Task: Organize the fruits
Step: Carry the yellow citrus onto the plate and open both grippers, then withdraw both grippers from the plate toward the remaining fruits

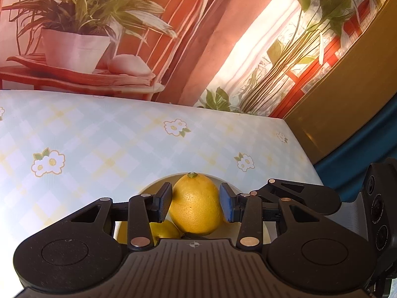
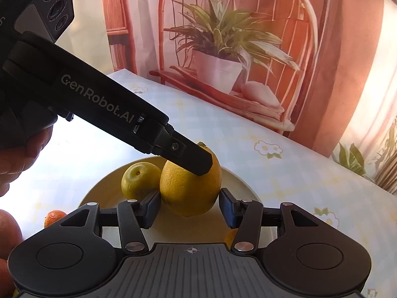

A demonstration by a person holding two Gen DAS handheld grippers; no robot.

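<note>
A large yellow lemon [image 1: 196,211] with a green stem end stands upright over a pale plate [image 1: 151,187]. My left gripper [image 1: 196,198] is shut on it, one pad on each side. In the right wrist view the same lemon [image 2: 188,186] fills the gap of my right gripper [image 2: 189,207], whose pads touch its lower flanks. One left finger [image 2: 196,159] presses on its upper side. A smaller lemon [image 2: 139,176] lies on the plate [image 2: 104,193] just left of it. Whether the large lemon rests on the plate is hidden.
A small mandarin [image 2: 54,217] and a reddish fruit [image 2: 7,226] lie on the flowered tablecloth [image 2: 285,173] left of the plate. A person's hand [image 2: 15,159] holds the left tool. The table's right edge [image 1: 305,154] drops off near the plate. A printed plant backdrop stands behind.
</note>
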